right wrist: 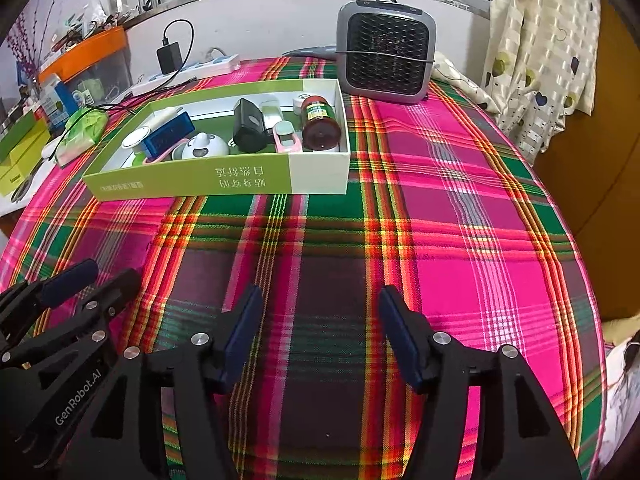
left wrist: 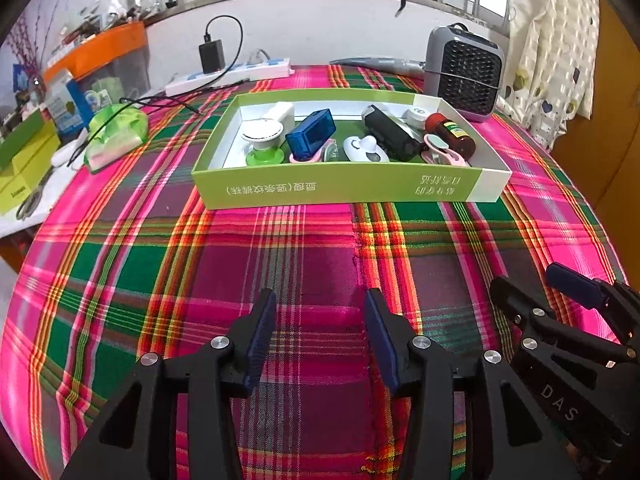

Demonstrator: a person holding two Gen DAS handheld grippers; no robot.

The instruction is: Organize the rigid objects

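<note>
A green and white cardboard box (left wrist: 340, 190) (right wrist: 224, 184) sits on the plaid tablecloth at the far side. Inside lie a blue case (left wrist: 311, 134) (right wrist: 168, 136), a black case (left wrist: 394, 134) (right wrist: 249, 126), a brown bottle with a red cap (left wrist: 450, 134) (right wrist: 319, 122), a white round-topped piece on a green base (left wrist: 262, 136), a white panda-like toy (left wrist: 364, 148) (right wrist: 204, 146) and a pink clip (left wrist: 442, 152) (right wrist: 285, 140). My left gripper (left wrist: 320, 304) (right wrist: 96, 276) is open and empty, low over the cloth. My right gripper (right wrist: 320, 300) (left wrist: 532, 280) is open and empty beside it.
A grey fan heater (left wrist: 464, 70) (right wrist: 384, 56) stands behind the box's right end. A white power strip with a black charger (left wrist: 228, 72) (right wrist: 188, 66) lies at the back. A green tissue pack (left wrist: 116, 136) (right wrist: 80, 130) lies at the left edge. A curtain (right wrist: 540, 52) hangs right.
</note>
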